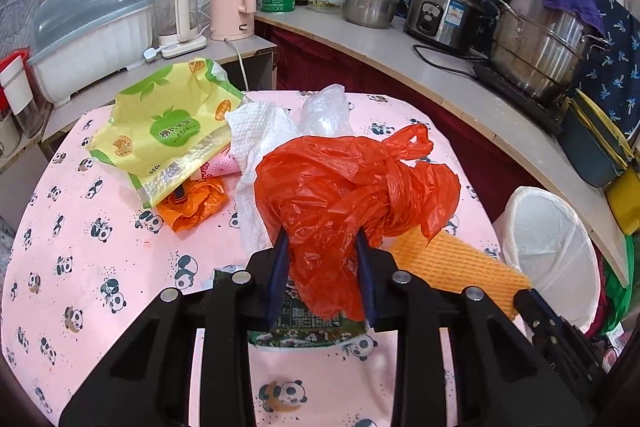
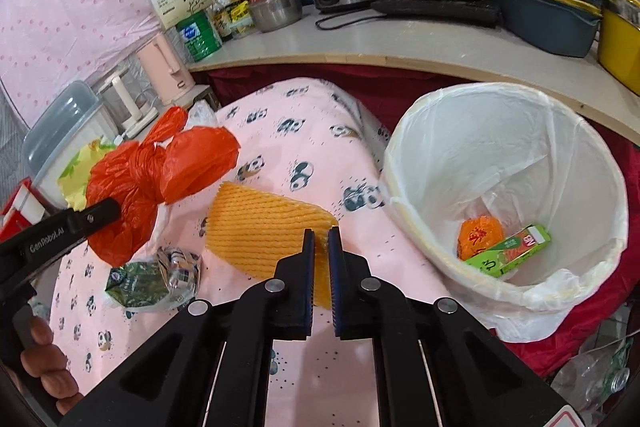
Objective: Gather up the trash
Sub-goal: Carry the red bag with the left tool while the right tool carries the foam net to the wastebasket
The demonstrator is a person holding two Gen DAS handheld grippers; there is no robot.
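My left gripper (image 1: 322, 239) is shut on a crumpled red plastic bag (image 1: 344, 187), held just above the panda tablecloth; the bag also shows in the right wrist view (image 2: 144, 183). My right gripper (image 2: 322, 235) is shut on the near edge of an orange foam net sheet (image 2: 264, 227), which also shows in the left wrist view (image 1: 460, 267). A white-lined trash bin (image 2: 420, 147) stands right of the table and holds an orange wrapper (image 2: 480, 233) and a green box (image 2: 508, 255). A crushed green carton (image 2: 152, 279) lies on the cloth.
On the table lie a yellow-green package (image 1: 160, 131), white paper towel (image 1: 256, 131), an orange bag (image 1: 192, 203) and clear plastic (image 1: 324, 111). A counter (image 1: 400, 51) behind holds pots, a rice cooker (image 1: 444, 11), kettles and bottles.
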